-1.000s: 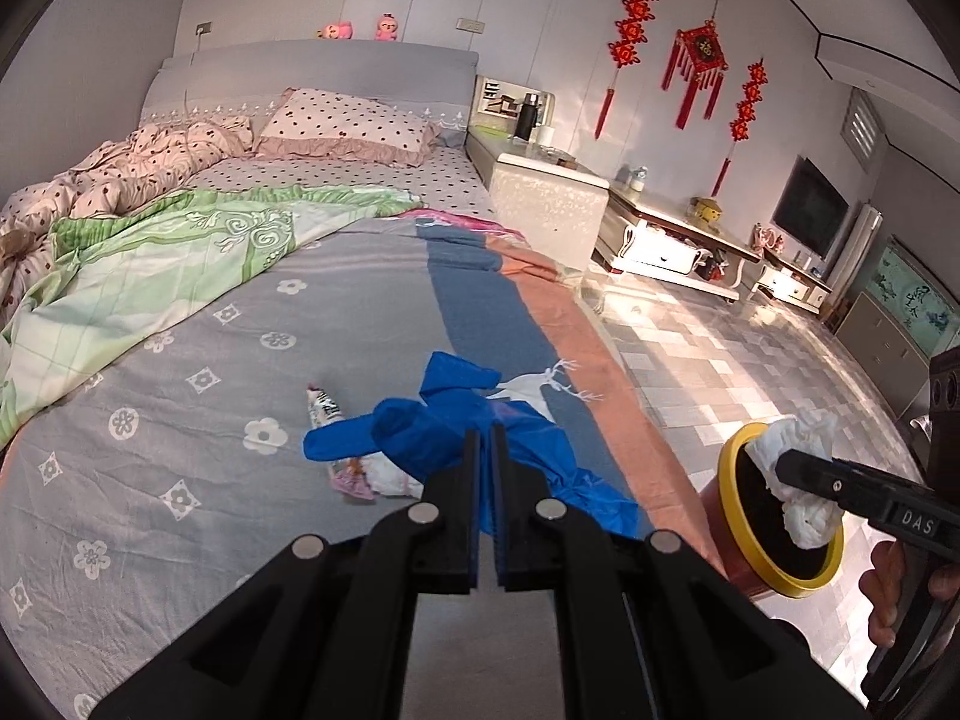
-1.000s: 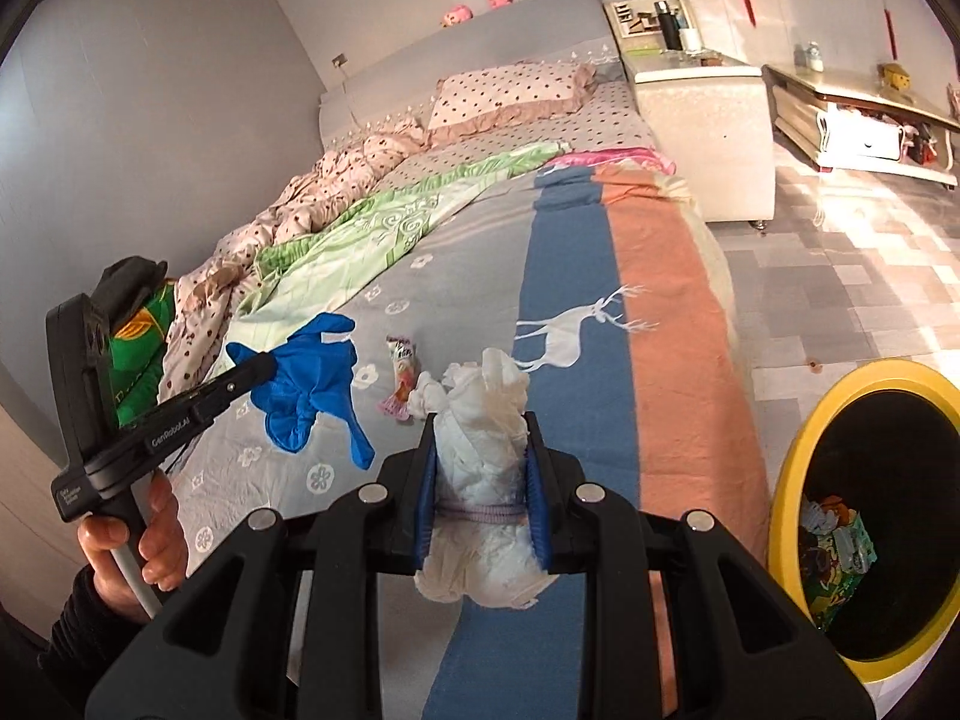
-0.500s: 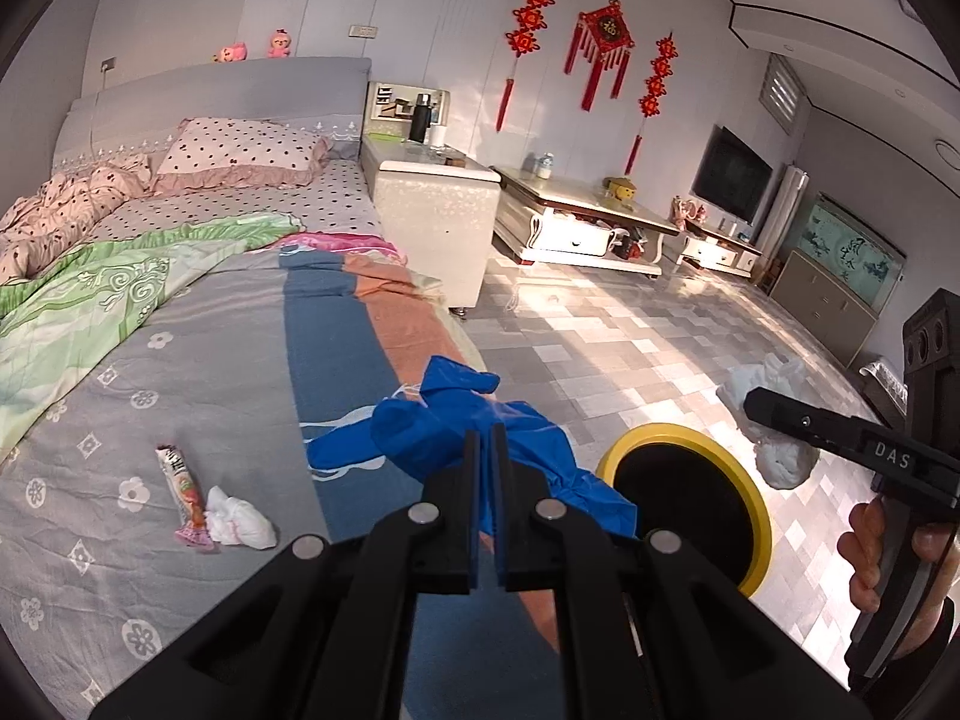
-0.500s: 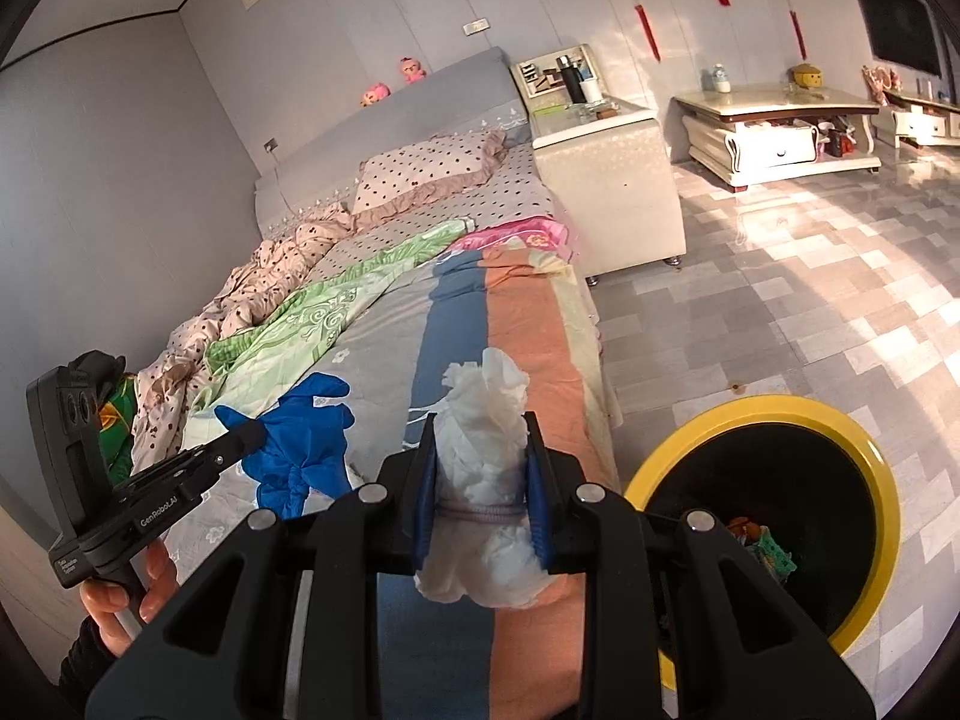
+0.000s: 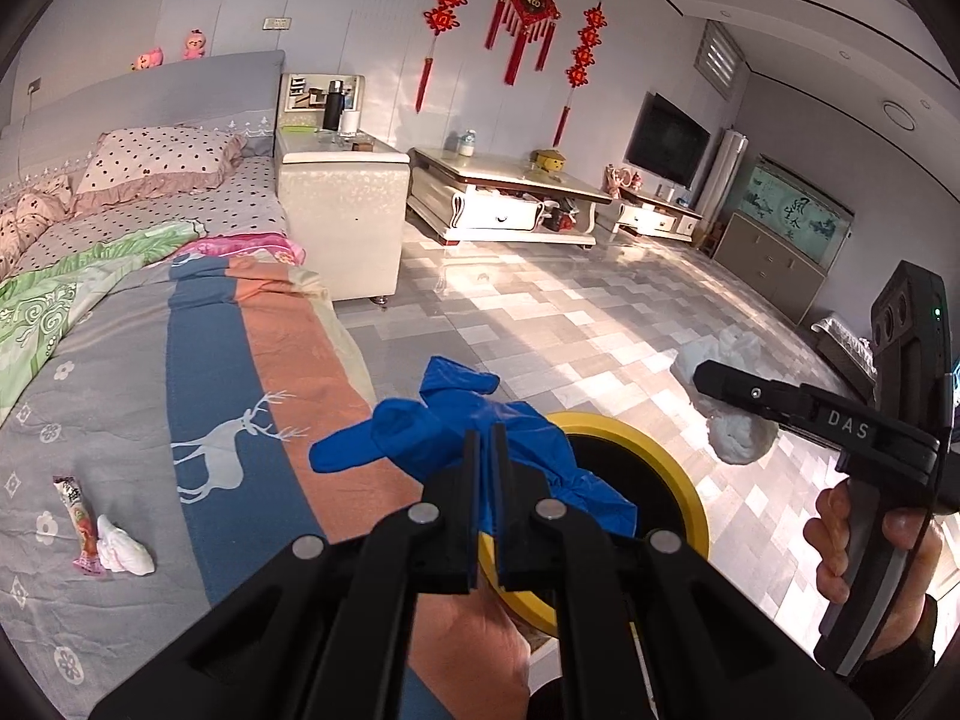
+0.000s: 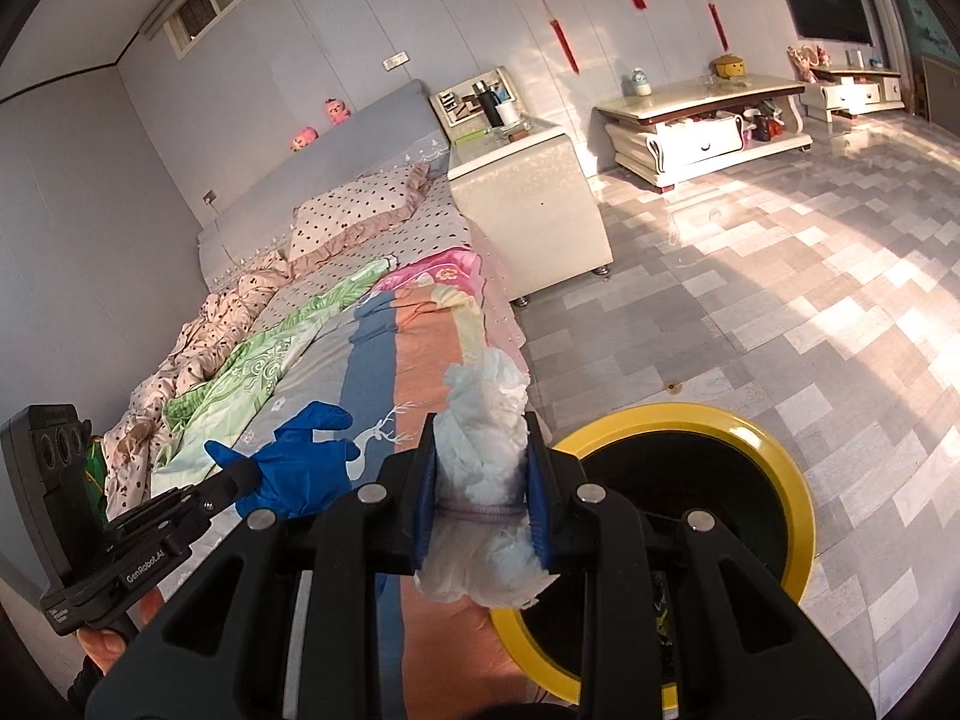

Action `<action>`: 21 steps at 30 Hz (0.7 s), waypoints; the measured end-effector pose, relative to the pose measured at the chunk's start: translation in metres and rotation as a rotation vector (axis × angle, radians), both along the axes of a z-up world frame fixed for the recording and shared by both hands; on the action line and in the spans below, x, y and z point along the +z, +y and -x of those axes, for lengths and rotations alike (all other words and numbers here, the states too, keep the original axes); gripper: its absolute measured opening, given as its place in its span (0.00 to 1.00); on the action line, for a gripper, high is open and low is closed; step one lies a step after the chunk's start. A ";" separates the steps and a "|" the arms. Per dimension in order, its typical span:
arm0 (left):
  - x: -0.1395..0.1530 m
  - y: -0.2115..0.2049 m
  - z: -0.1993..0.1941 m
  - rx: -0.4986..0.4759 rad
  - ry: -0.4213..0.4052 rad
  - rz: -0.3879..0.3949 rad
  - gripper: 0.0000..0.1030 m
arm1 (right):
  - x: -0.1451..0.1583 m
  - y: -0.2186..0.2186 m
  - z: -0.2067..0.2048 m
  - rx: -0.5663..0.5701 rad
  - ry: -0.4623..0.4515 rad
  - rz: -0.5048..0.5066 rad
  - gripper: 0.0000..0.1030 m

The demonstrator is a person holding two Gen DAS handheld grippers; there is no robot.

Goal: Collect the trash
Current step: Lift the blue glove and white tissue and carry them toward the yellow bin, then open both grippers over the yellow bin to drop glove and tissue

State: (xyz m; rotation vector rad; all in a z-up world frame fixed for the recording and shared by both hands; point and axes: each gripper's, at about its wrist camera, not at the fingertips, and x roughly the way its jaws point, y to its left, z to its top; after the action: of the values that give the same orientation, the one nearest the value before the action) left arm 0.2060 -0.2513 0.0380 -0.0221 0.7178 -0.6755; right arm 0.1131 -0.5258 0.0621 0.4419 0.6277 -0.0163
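My left gripper (image 5: 487, 438) is clamped tight on a blue glove (image 5: 462, 438), which hangs crumpled from the tips, its fingers flopping out to the left and a loose fold trailing to the right. From the left wrist view the glove sits in front of the yellow-rimmed bin (image 5: 684, 498), over the bin's near edge and beside the corner of the bed (image 5: 120, 396). My right gripper (image 6: 480, 480) is closed on a wad of white tissue (image 6: 486, 456); the pads press its middle in, and the paper bulges out above and below them. In the right wrist view the tissue is just left of the bin's rim (image 6: 774, 480), with the bin's dark opening right beside it on the tiled floor (image 6: 810, 300). I cannot make out clearly what lies inside the bin.

Each gripper shows up in the other camera: the right one with its tissue at the right of the left view, a hand (image 5: 864, 546) wrapped round its handle, and the left one with the glove at the lower left of the right view.

Two pieces of trash lie on the grey bedcover, touching each other: a snack wrapper (image 5: 81, 531) and a small ball of white tissue (image 5: 126, 552). They are well apart from the bin.
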 end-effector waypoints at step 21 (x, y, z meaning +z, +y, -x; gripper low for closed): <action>-0.078 -0.097 -0.004 -0.120 0.088 -0.094 0.03 | -0.079 -0.067 -0.018 -0.109 0.126 -0.035 0.24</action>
State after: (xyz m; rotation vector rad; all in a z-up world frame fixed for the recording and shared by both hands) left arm 0.2097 -0.3479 -0.0395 0.0781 0.8398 -0.7587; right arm 0.1316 -0.5928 -0.0167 0.5114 0.7284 -0.1375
